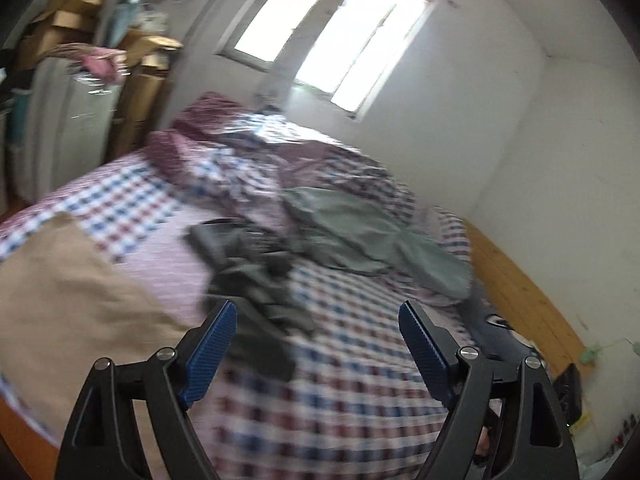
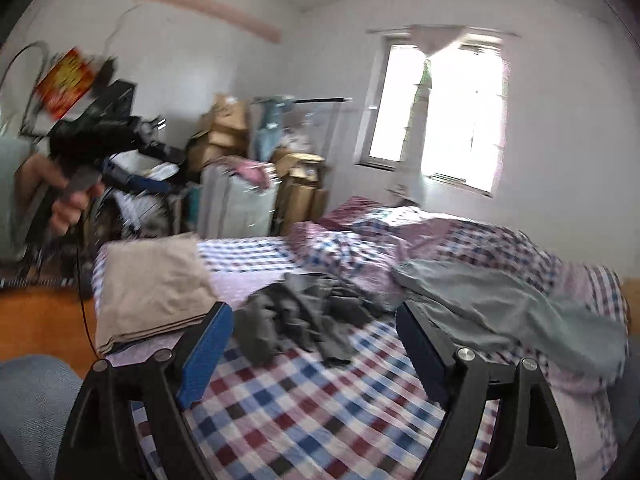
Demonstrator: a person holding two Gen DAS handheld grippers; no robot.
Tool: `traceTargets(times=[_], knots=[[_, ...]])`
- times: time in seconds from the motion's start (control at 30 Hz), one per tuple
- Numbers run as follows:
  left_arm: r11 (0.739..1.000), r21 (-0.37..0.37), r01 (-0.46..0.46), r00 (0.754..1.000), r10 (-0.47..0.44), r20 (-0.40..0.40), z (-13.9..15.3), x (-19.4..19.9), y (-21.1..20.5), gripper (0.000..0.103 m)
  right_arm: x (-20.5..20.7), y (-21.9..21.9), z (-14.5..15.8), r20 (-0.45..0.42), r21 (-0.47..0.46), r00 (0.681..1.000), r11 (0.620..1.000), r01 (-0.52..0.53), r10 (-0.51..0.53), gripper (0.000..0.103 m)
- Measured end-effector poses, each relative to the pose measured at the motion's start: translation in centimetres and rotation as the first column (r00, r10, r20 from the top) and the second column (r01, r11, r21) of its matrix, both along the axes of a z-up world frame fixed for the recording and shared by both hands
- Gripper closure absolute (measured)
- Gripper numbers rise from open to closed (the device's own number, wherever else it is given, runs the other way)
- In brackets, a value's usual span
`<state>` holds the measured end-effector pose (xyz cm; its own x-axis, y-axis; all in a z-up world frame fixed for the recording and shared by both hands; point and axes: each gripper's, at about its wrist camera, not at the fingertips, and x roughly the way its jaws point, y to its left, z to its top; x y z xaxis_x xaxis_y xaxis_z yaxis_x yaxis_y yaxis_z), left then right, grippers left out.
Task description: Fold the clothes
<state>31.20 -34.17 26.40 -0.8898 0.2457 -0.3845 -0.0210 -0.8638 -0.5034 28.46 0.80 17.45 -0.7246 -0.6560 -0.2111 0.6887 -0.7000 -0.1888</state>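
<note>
We see our left gripper (image 1: pixel 316 354) at the bottom of the left wrist view with its blue-padded fingers (image 1: pixel 210 354) spread wide and nothing between them, raised above the checked bedsheet (image 1: pixel 352 400). Our right gripper (image 2: pixel 314 354) is likewise wide open and empty at the bottom of the right wrist view. A crumpled dark grey garment (image 2: pixel 304 320) lies at mid-frame on the sheet, just beyond the right fingertips. To its right lies a grey-green garment (image 2: pixel 500 304), loosely spread. A folded beige cloth (image 2: pixel 154 288) rests at centre left, near the bed's edge. At the upper left of the right view, a hand (image 2: pixel 60 196) holds the other gripper in the air, blurred.
</note>
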Motion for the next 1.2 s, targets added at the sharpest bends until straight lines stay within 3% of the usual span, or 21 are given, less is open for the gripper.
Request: traceTargets(times=[0.13,0.27,0.53,0.7,0.83,0.97,1.2], knots=[[0.998,-0.019,0.066,0.998,-0.066,-0.017,0.1,-3.0,6.5,0.015,-1.7,4.8,0.4,0.057,-0.086,0.996,0.993,0.076,-0.071,0.014],[0.993,-0.027,0.115,0.993,-0.115,-0.013,-1.6,-6.4,12.6,0.014,-3.7,9.3,0.5,0.117,-0.171,0.983,0.973,0.157,-0.138,0.013],[0.981,-0.048,0.189,0.980,-0.185,0.077,-6.5,-12.9,21.9,0.014,-8.0,15.5,-0.6,0.228,-0.261,0.958,0.937,0.234,-0.176,0.006],[0.978,-0.074,0.193,0.976,-0.184,0.120,-9.4,-16.4,25.6,0.014,-11.3,17.9,-1.5,0.288,-0.286,0.928,0.904,0.317,-0.235,0.000],[0.981,-0.084,0.174,0.976,-0.161,0.150,-11.9,-19.4,27.1,0.014,-15.2,19.1,-3.0,0.391,-0.291,0.875,0.864,0.412,-0.286,0.000],[0.984,-0.111,0.142,0.975,-0.120,0.185,-14.1,-22.0,27.9,0.014,-19.4,19.4,-4.9,0.475,-0.219,0.811,0.848,0.484,-0.340,0.000],[0.966,-0.197,0.167,0.960,-0.113,0.256,-19.2,-25.5,29.7,0.014,-23.9,19.6,-10.5,0.558,-0.080,0.699,0.810,0.582,-0.447,0.000]])
